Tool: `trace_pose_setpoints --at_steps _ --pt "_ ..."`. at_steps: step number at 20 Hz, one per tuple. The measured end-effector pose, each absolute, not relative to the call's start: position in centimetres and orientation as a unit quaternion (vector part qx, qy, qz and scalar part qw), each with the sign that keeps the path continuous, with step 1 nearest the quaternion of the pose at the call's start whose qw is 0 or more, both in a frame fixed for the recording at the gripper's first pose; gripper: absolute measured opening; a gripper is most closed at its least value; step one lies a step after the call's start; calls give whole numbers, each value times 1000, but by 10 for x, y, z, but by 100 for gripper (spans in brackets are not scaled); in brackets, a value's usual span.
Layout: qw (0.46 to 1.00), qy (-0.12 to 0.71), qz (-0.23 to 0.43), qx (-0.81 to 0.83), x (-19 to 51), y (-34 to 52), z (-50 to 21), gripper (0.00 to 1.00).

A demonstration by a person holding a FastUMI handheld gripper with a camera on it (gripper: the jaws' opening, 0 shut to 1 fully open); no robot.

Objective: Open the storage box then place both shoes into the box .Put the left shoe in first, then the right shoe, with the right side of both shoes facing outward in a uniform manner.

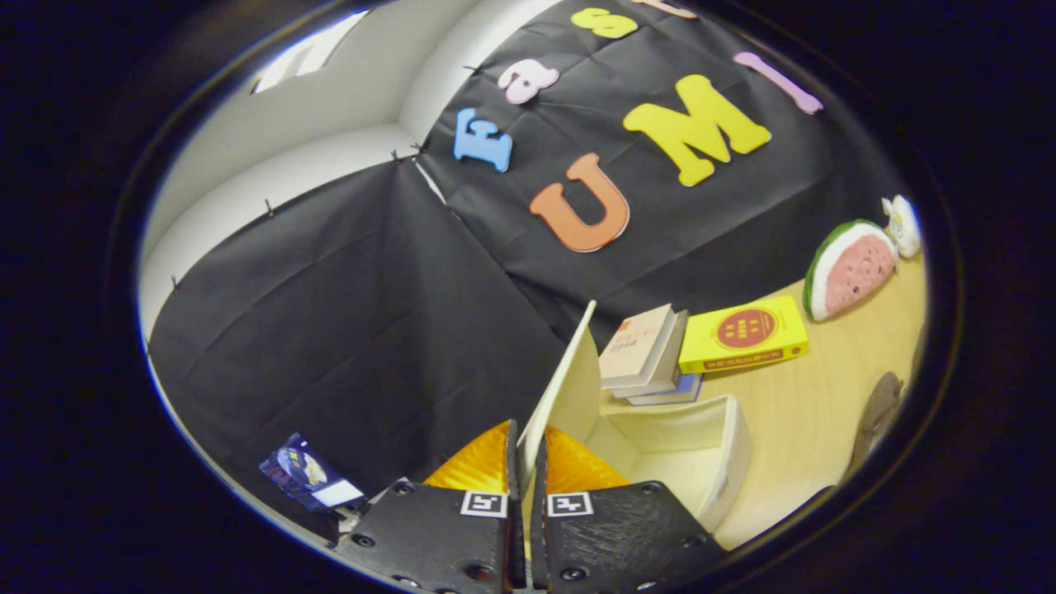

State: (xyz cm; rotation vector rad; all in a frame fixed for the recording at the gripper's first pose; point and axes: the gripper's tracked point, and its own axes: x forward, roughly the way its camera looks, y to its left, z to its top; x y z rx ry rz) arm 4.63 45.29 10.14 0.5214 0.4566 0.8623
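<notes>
the pale wooden counter (pixel 817 412) carries a cream storage box (pixel 709 450), open, just ahead of the fingers, with books (pixel 660 351) close beyond it. its flat cream lid (pixel 561 388) stands raised, its edge pinched between the nearly closed fingers of the gripper (pixel 525 462).

Raised lid, open box, books close behind.
The gripper (pixel 525 462) pinches the upright lid (pixel 569 388) – a wall beside the empty storage box (pixel 726 462). Stacked books (pixel 652 351) and a yellow book (pixel 742 334) crowd its far side; bare table (pixel 808 421) lies beyond.
</notes>
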Motion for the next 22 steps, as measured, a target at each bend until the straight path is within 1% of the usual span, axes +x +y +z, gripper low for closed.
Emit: trace_pose_setpoints --at_steps 3,9,11,13,17,20,22 --pt "860 210 421 199 40 499 119 3" --pt "861 210 435 162 28 571 123 3" --pt "862 202 446 133 20 593 119 14" --pt "851 195 476 102 9 616 117 42" --pt "862 147 478 83 -3 621 125 97" --pt "863 143 476 85 -11 620 122 95" --pt "872 129 463 87 -7 609 123 96"
